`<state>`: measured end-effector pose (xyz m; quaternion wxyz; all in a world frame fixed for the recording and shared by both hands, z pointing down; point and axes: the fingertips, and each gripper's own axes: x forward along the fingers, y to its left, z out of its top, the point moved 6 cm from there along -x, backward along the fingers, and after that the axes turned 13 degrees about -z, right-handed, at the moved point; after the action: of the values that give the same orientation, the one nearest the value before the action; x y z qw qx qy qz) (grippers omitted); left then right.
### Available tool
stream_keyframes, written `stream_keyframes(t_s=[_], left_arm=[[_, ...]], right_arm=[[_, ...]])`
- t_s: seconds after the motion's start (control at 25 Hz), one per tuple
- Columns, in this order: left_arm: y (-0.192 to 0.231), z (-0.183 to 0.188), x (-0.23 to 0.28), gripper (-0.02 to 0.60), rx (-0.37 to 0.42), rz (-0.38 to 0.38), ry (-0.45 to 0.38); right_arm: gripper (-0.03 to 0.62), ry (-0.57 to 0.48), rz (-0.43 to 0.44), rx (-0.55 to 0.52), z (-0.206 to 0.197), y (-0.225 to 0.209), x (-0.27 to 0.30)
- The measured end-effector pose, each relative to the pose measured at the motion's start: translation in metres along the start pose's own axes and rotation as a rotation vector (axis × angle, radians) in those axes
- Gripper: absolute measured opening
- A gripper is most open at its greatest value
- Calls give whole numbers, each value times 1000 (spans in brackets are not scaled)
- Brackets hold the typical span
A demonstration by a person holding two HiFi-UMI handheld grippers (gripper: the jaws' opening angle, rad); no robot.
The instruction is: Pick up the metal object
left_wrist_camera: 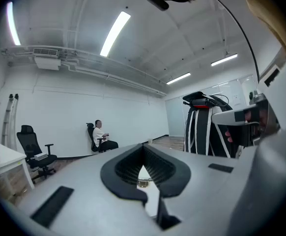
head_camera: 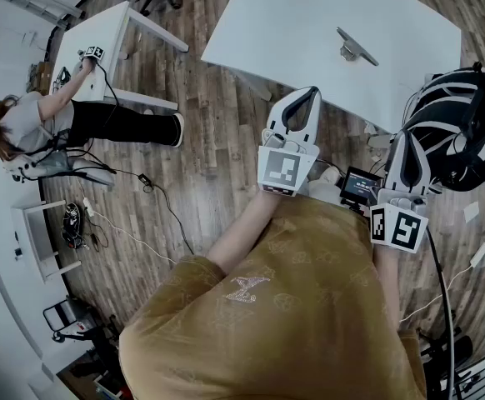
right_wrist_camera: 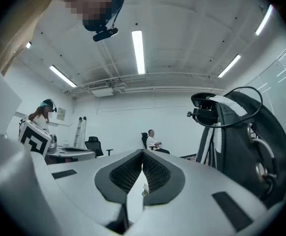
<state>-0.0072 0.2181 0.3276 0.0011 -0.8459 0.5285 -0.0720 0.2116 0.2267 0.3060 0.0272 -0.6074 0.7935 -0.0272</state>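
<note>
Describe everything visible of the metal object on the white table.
The metal object is small, grey and dully shiny: a thin straight bar set diagonally, with a chunkier part against its middle. It lies flat on the white table, alone, touched by nothing but the tabletop. It is too small to show finer detail.

One metal object [head_camera: 355, 48] on the tabletop [head_camera: 292, 23]
It lies at 1 o'clock; the left tool [head_camera: 312, 91] is nearer, at 12, and the right tool [head_camera: 402, 139] at 3.
</note>
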Motion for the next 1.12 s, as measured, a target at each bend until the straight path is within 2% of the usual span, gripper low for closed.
stream_keyframes(t_s=[0.44, 0.76, 0.96, 1.12], left_arm=[[10, -5, 21, 3, -18, -5, 1], [42, -10, 57, 3, -23, -60, 0], [70, -9, 76, 3, 17, -90, 8], [94, -10, 87, 3, 10, -116, -5]], right_arm=[[9, 3, 7, -12, -1, 2, 20], [9, -24, -49, -5, 1, 8, 58], [9, -39, -88, 13, 8, 17, 88], [9, -40, -135, 14, 10, 22, 110]])
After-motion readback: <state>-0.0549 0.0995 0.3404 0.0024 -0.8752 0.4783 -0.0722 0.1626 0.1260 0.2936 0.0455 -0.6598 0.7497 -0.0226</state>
